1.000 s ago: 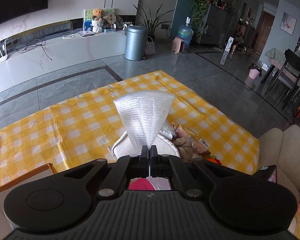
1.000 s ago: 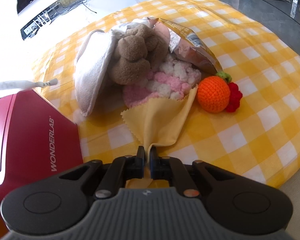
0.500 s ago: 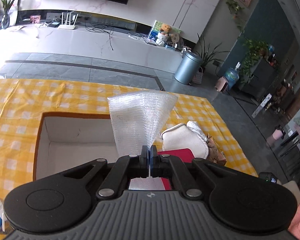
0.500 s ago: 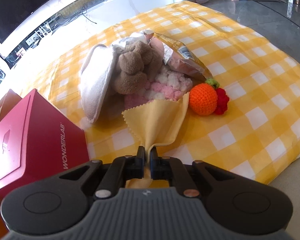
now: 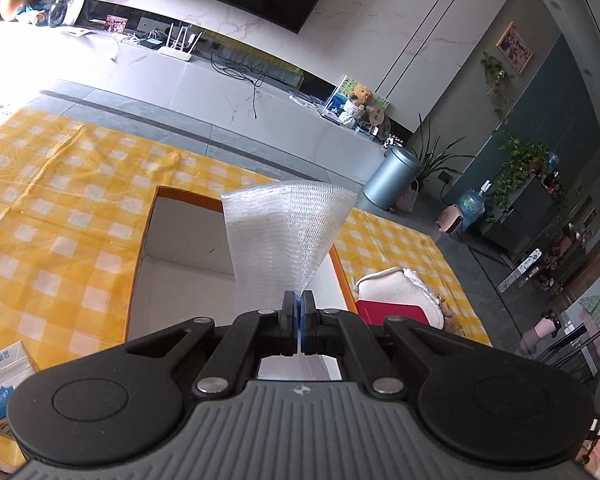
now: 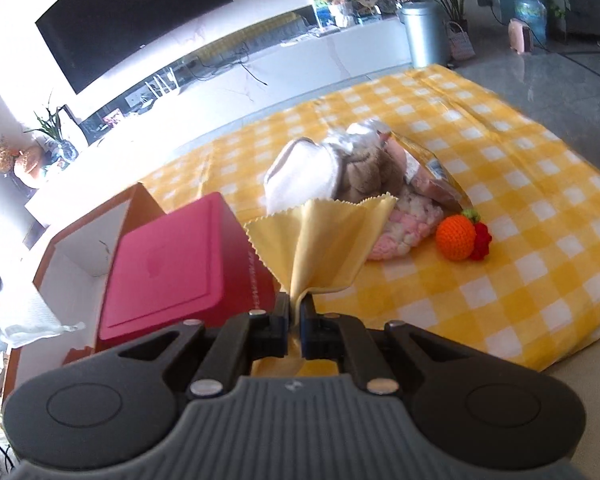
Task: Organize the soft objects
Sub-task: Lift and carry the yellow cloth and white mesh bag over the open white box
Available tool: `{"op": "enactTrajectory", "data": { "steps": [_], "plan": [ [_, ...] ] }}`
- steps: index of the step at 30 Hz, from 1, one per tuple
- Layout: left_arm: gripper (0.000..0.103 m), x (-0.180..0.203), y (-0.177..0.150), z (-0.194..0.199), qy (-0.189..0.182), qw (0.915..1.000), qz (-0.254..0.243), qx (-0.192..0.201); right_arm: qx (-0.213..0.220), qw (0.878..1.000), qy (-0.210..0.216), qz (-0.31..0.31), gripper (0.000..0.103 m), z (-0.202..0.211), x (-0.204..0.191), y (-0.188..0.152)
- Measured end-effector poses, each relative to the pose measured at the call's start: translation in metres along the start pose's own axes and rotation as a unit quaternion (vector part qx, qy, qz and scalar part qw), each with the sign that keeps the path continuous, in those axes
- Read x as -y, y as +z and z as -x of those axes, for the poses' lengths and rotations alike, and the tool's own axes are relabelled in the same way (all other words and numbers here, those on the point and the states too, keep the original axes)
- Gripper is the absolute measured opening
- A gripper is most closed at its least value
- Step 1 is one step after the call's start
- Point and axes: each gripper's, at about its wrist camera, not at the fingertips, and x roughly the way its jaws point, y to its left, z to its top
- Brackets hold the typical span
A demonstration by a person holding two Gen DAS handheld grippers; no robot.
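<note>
My left gripper (image 5: 299,300) is shut on a white mesh cloth (image 5: 284,232) and holds it up over the open cardboard box (image 5: 180,248). My right gripper (image 6: 299,306) is shut on a yellow cloth (image 6: 324,240), lifted off the table. Behind it lies a pile of soft things: a white cloth (image 6: 304,176), a brown plush (image 6: 368,176), a pink-and-white knit piece (image 6: 404,232) and an orange crochet fruit (image 6: 458,238). The white mesh cloth also shows in the right wrist view (image 6: 32,320) at the left edge.
A red box (image 6: 168,268) stands between the cardboard box (image 6: 80,240) and the pile. A snack bag (image 6: 432,184) lies on the pile. A blue-and-white carton (image 5: 0,392) stands at the front left. The yellow checked tablecloth (image 6: 520,200) ends at the right edge.
My left gripper has swung left with the mesh cloth, from above the pile to above the cardboard box. My right gripper has risen and pulled back, lifting the yellow cloth off the table.
</note>
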Motion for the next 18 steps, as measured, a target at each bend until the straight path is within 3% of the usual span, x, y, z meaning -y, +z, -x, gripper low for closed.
{"op": "enactTrajectory", "data": {
  "steps": [12,15,18],
  "plan": [
    [0.001,-0.025,-0.008,0.037,-0.018,0.9994,0.016,0.024,0.036,0.990,0.081,0.107,0.003,0.054,-0.095,-0.005],
    [0.001,-0.033,-0.009,0.040,-0.017,0.9993,0.021,0.025,0.024,0.983,0.106,0.145,0.003,0.053,-0.125,-0.008],
    [0.001,-0.041,-0.011,0.040,-0.021,0.9991,0.032,0.021,0.003,0.978,0.094,0.188,0.003,0.044,-0.155,-0.018]
  ]
}}
